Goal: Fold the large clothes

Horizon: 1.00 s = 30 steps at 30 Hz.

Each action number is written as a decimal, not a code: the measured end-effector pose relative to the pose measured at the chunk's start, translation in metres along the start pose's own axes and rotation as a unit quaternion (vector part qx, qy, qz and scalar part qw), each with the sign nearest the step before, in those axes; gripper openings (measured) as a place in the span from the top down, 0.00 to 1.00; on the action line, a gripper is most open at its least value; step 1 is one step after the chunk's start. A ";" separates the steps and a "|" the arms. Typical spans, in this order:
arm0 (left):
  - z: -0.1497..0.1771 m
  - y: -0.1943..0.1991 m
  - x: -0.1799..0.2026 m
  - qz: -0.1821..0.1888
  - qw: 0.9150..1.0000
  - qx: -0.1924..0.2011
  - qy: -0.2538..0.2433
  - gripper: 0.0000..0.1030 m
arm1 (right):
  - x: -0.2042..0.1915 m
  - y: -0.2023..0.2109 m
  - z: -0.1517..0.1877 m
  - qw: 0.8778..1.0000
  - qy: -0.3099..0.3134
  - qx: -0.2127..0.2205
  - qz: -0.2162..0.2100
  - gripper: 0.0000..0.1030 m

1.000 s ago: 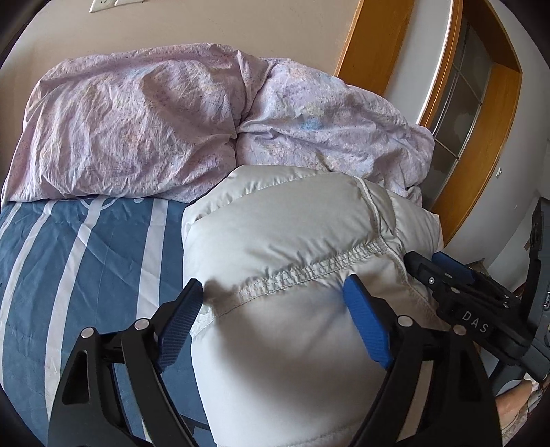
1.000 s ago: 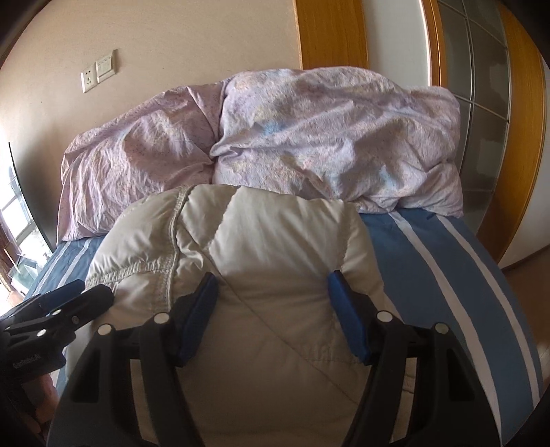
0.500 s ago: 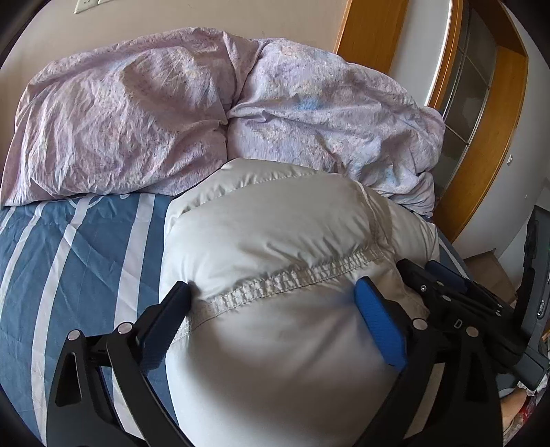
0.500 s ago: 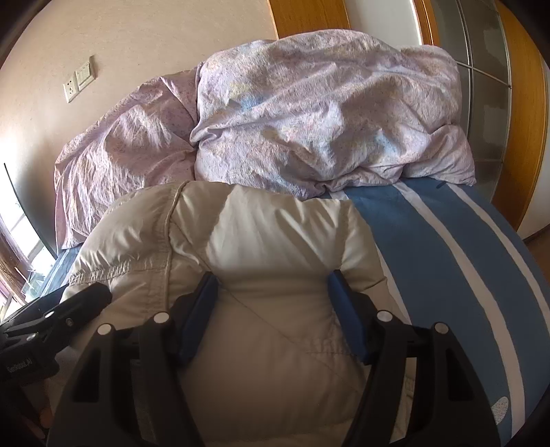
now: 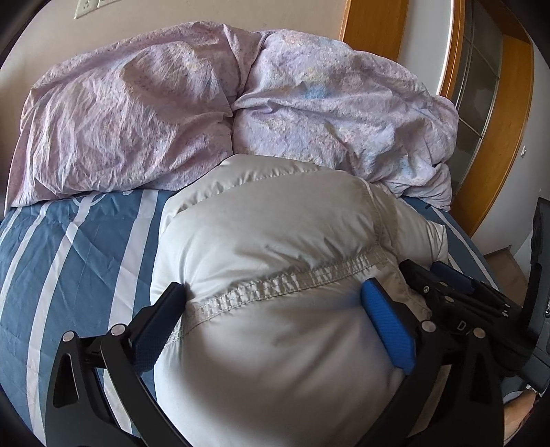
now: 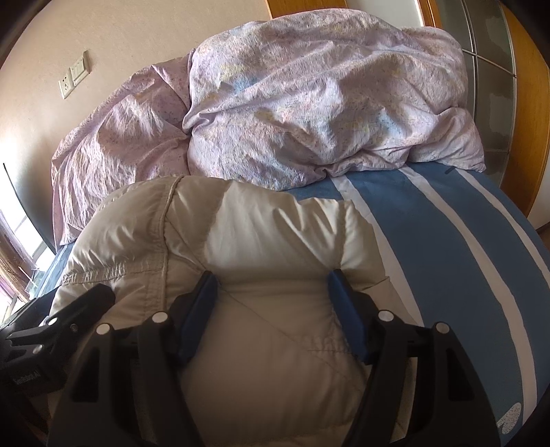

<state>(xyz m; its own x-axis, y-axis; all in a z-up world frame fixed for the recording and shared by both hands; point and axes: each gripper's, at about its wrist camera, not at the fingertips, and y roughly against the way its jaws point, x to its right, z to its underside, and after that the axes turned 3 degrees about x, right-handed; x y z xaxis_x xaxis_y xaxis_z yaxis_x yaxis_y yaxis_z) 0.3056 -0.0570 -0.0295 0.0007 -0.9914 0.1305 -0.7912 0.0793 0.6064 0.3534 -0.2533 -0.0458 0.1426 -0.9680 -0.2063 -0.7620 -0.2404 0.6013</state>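
Bed w/ a blue sheet point(image 5: 86, 240) w/ white stripes; crumpled lilac duvet point(image 5: 213, 103) heaped at the far end, beyond both sets of jaws, against a beige wall. Wooden-framed glass door point(image 5: 481, 103) on the right side of the room.

Left wrist view only: wall socket plate point(image 5: 89, 3) at top edge, the right gripper point(image 5: 447, 289) just past the right-hand jaw, plus a dark upright device at the far right edge. Right wrist view only: switch and socket point(image 6: 74, 79) on the wall up left, a window point(image 6: 17, 247) at the left edge, the left gripper's point(image 6: 79, 302) black body beside the left-hand jaw, a white logo print on the sheet low right.

Puffy pale-grey down jacket point(image 5: 275, 275) lies bundled on the sheet, bulging up between the jaws of both grippers, its far edge near the duvet.

Left gripper point(image 5: 275, 309): jaws wide and opening; jacket w/ its stitched seam point(image 5: 282, 282) sits between them, left pad point(image 5: 154, 330) at the bundle's edge, not squeezing.

Right gripper point(image 6: 271, 309): jaws abt mid-width, pads point(image 6: 347, 316) pressed into the fabric, pinching a thick fold of the jacket point(image 6: 268, 240) that swells out beyond them.
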 end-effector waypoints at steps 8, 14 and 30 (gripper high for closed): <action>0.004 -0.005 0.001 -0.006 1.000 0.006 -0.003 0.01 | 0.003 -0.007 0.005 1.000 -0.002 -0.001 -0.004 0.34; 0.010 -0.009 0.002 -0.022 1.000 0.018 -0.008 0.01 | 0.003 -0.011 0.007 1.000 -0.001 0.000 -0.003 0.34; -0.026 0.004 -0.018 -0.032 0.999 0.006 0.006 0.01 | 0.008 0.008 -0.027 1.000 -0.012 -0.008 0.019 0.33</action>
<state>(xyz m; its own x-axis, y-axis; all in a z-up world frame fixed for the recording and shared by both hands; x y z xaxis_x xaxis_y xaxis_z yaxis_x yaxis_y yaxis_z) 0.3183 -0.0366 -0.0091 0.0587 -0.9930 0.1024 -0.7963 0.0152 0.6047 0.3654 -0.2650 -0.0223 0.0973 -0.9746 -0.2016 -0.7564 -0.2041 0.6214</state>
